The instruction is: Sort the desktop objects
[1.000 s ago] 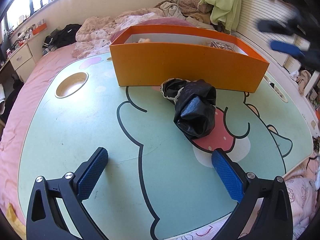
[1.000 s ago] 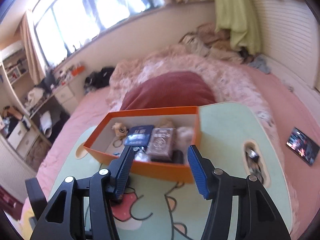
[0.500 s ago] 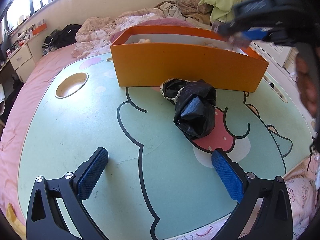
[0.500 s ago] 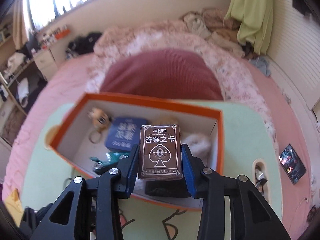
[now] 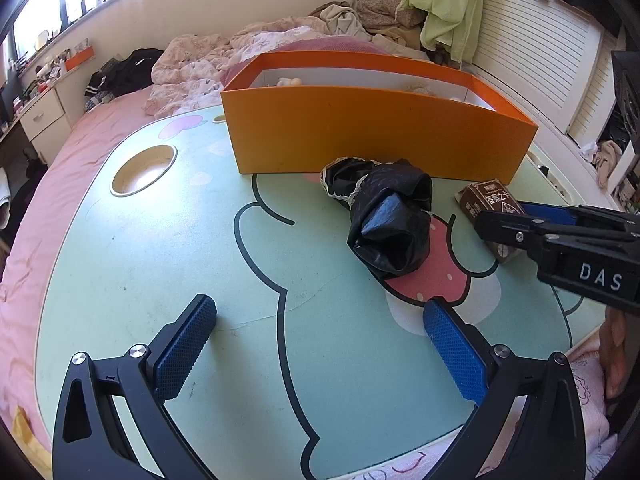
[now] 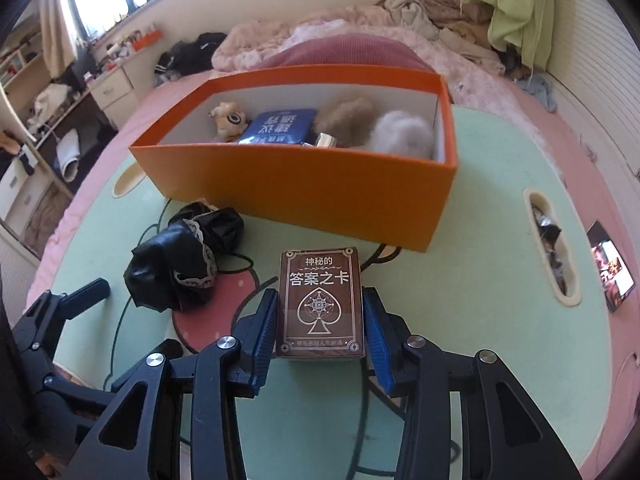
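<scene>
A brown card box (image 6: 320, 304) with a spade emblem lies on the green cartoon table (image 5: 160, 240), just in front of the orange box (image 6: 304, 184). My right gripper (image 6: 320, 296) straddles it and its jaws are opening; a thin gap shows at the right pad. From the left wrist view the card box (image 5: 490, 200) and right gripper (image 5: 504, 216) sit at the far right. A crumpled black bag with lace trim (image 5: 388, 224) lies mid-table. My left gripper (image 5: 320, 306) hovers open over the near table, with nothing between its fingers.
The orange box (image 5: 380, 136) holds a small plush toy (image 6: 228, 118), a blue packet (image 6: 276, 126) and brown and white fluffy items. The table has a round cup hole (image 5: 144, 170) and a slot (image 6: 552, 252). A phone (image 6: 612, 272) lies on the pink bedding.
My right gripper took the card box out of the orange box and came down to the table in front of it. Its grip has loosened. The left gripper stayed put.
</scene>
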